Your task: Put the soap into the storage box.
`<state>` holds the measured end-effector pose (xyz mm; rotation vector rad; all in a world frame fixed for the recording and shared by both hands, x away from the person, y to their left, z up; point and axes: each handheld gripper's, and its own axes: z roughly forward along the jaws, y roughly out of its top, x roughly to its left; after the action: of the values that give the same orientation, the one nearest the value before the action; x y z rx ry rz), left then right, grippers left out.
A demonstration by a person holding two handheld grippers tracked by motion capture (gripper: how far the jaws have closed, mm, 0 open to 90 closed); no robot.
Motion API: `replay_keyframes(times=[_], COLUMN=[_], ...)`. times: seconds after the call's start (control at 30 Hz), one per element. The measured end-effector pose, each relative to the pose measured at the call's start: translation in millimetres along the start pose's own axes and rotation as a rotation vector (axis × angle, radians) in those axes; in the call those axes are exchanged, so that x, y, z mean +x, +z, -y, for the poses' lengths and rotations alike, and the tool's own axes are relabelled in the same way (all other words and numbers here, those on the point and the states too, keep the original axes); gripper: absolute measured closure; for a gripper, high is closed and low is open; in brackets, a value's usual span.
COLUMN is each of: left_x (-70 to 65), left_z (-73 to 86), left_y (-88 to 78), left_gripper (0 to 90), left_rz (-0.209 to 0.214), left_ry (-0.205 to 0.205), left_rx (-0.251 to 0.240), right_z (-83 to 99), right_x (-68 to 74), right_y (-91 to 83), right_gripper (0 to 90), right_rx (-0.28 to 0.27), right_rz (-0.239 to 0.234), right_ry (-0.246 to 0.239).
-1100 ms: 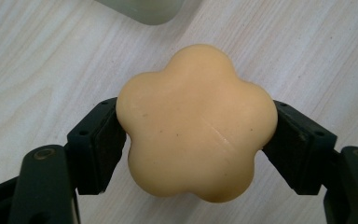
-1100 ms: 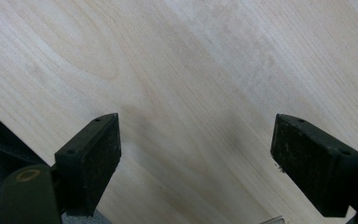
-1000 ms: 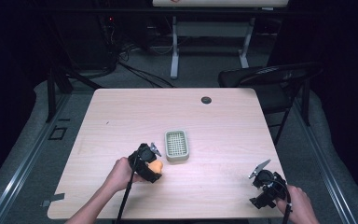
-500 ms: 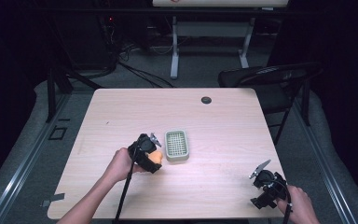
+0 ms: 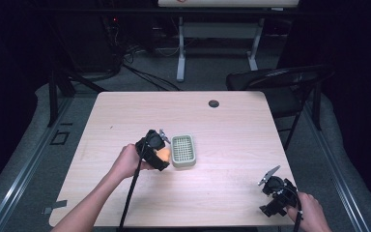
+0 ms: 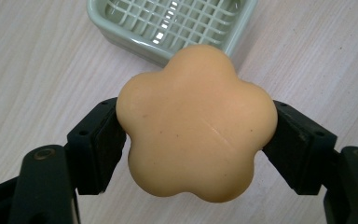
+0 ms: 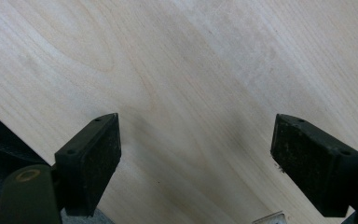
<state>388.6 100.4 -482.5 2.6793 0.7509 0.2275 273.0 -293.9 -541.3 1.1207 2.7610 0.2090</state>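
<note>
An orange flower-shaped soap [image 6: 196, 122] sits between the black pads of my left gripper [image 6: 196, 140], which is shut on it and holds it above the wood. In the high view the soap [image 5: 164, 154] and the left gripper [image 5: 160, 153] hang just left of a pale green slotted soap dish [image 5: 183, 150] near the table's middle. The same dish [image 6: 168, 25] lies close ahead in the left gripper view. My right gripper [image 5: 270, 186] rests at the table's front right corner. Its jaws stand wide apart over bare wood, right gripper [image 7: 196, 163] open with nothing between them.
A wooden table [image 5: 232, 130] carries a small black round cap [image 5: 214, 103] near its far edge. A dark folding chair [image 5: 275, 79] stands beyond the far right corner. White desk legs [image 5: 181, 43] and cables lie on the floor behind.
My left gripper has lifted with the soap and shifted slightly right and away, closer to the soap dish. The right gripper has stayed where it was.
</note>
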Motion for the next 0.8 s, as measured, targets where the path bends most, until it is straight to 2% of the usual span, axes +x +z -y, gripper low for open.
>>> replay_keyframes(times=[0.1, 0.5, 0.6, 0.63, 0.8], left_x=[2.5, 10.7, 11.3, 11.2, 11.4], left_z=[-5.2, -37.1, -45.8, -48.4, -58.9], left_y=[-1.1, -5.2, -2.7, -1.3, 7.4], left_gripper=[25.4, 25.4, 25.4, 25.4, 25.4], left_rz=[0.001, -0.004, -0.002, 0.0, 0.012], left_ry=[-0.007, 0.024, 0.033, 0.035, 0.038], left_rx=[-0.003, -0.007, -0.004, -0.002, 0.003], right_z=[0.0, 0.8, 1.0, 0.3, 1.0], right_x=[-0.1, 0.5, 0.2, -0.8, -0.3], right_y=[-0.9, 0.7, 0.5, -1.1, -0.4], right_gripper=[15.6, 15.6, 15.6, 15.6, 15.6], right_rx=[0.004, -0.011, -0.009, 0.011, 0.005], right_rz=[0.008, -0.004, -0.005, 0.003, 0.003], right_ry=[-0.003, 0.009, 0.007, -0.01, -0.002])
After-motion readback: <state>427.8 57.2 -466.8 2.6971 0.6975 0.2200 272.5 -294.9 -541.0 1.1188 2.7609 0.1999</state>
